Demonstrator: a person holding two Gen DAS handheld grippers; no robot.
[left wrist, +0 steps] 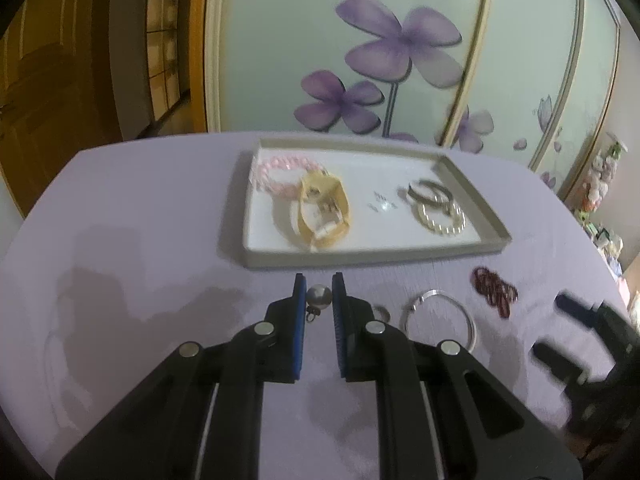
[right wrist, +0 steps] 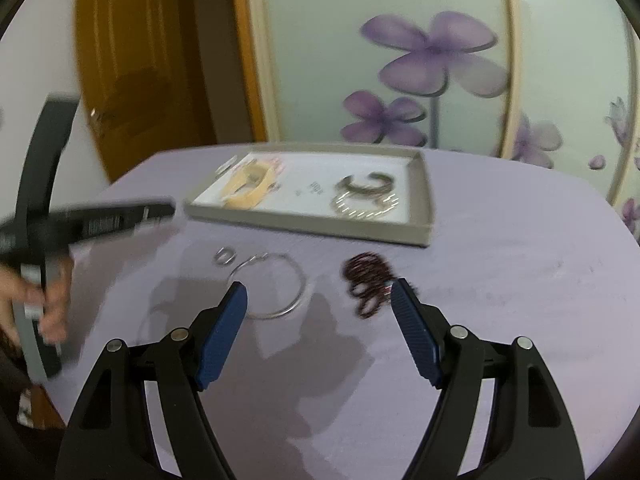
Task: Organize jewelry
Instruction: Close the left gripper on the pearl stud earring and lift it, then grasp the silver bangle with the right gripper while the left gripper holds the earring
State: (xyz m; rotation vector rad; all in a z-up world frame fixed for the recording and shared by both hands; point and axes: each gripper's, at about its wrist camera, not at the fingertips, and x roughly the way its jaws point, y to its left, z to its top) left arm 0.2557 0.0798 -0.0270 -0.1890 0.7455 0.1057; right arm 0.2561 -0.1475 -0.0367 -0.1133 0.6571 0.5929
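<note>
A grey tray on the lilac table holds a pink bead bracelet, a yellow band, small studs, a dark bangle and a pearl bracelet. My left gripper has its jaws narrowly apart around a silver ball pendant; I cannot tell if the pads touch it. My right gripper is open and empty above a silver hoop and a dark red bead string. A small ring lies left of the hoop.
The table's round edge curves close behind the tray. A wardrobe with purple flowers and a wooden door stand behind. My left gripper and hand show at the left in the right wrist view.
</note>
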